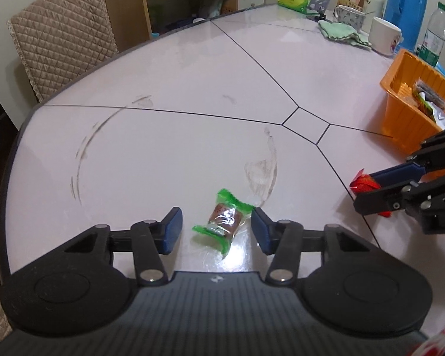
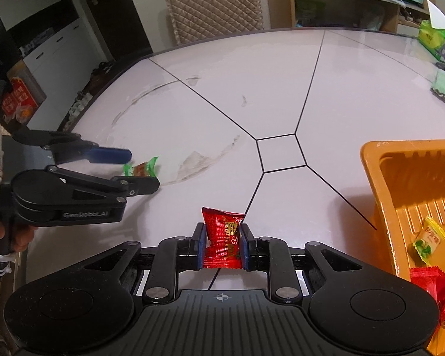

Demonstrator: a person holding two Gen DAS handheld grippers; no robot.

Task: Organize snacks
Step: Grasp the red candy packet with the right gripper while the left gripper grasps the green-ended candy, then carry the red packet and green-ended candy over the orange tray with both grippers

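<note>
On the desk [image 1: 192, 89], a green snack packet [image 1: 224, 219] lies between the spread fingers of the left gripper [image 1: 216, 230]. Nearby, the right gripper [image 2: 221, 244] pinches a red snack packet [image 2: 222, 237], beside the orange basket [image 2: 379, 195].

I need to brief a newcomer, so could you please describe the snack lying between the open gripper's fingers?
On the pale table, well left of the orange basket, the open left gripper straddles one small packet. Green wrapper ends and a brown middle distinguish it from the red packet clamped in the right gripper.
</note>
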